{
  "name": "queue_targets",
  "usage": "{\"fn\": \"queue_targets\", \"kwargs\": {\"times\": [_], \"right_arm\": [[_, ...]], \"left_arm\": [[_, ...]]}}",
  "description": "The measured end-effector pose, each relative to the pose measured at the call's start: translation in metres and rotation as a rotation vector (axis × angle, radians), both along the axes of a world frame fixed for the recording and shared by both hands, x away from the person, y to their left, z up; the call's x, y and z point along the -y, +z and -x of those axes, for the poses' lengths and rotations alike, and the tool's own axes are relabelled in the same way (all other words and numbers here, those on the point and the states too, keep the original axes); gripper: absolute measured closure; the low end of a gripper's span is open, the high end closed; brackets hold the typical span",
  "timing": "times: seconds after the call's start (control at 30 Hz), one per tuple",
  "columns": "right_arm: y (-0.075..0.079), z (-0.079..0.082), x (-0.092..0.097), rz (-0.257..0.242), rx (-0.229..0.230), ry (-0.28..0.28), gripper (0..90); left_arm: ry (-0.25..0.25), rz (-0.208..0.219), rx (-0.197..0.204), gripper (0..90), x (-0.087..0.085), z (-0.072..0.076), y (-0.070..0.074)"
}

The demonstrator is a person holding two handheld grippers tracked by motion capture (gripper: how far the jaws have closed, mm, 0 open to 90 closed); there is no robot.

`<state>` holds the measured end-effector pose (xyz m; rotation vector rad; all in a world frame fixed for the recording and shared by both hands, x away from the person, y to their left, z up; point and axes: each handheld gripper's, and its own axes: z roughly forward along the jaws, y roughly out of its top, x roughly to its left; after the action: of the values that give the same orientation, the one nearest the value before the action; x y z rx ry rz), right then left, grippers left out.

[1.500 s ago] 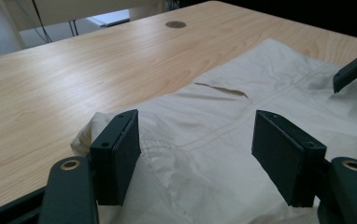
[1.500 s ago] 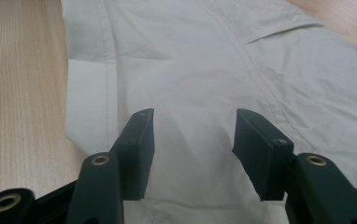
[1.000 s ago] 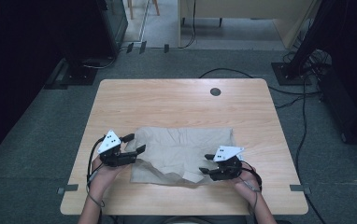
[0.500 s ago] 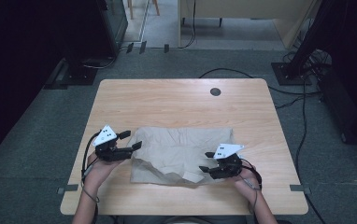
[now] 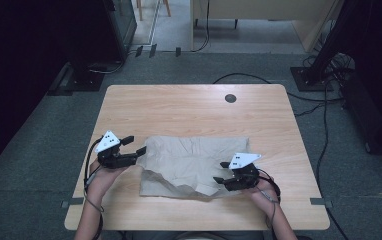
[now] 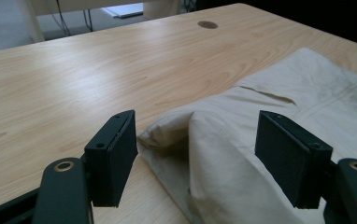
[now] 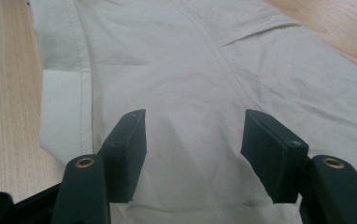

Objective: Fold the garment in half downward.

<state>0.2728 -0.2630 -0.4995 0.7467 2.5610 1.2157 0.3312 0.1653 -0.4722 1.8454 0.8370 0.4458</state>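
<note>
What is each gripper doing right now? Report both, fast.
Left gripper: open, jaws either side of a raised fold of the beige fabric garment, not pinching it.
Right gripper: open over the garment, holding nothing.

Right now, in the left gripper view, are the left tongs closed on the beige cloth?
No. The left tongs stand wide open, with a raised fold of the beige cloth between the jaws but clear of both pads.

Overhead table (image 5: 189,107) view, two close gripper-mounted views
</note>
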Motion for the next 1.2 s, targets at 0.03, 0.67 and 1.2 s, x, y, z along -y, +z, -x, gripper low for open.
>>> {"fn": "queue_targets", "kwargs": {"times": [0.03, 0.67, 1.2], "right_arm": [[0.0, 0.0, 0.0, 0.001, -0.001, 0.0, 40.0], [-0.001, 0.001, -0.002, 0.005, 0.005, 0.004, 39.8], [-0.003, 0.0, -0.005, 0.006, -0.001, 0.009, 39.8]], "left_arm": [[0.004, 0.0, 0.001, 29.6, -0.001, 0.0, 0.0], [0.105, -0.019, -0.035, 29.6, -0.022, -0.011, -0.02], [0.039, -0.072, -0.088, 29.6, -0.002, -0.008, -0.049]]}}
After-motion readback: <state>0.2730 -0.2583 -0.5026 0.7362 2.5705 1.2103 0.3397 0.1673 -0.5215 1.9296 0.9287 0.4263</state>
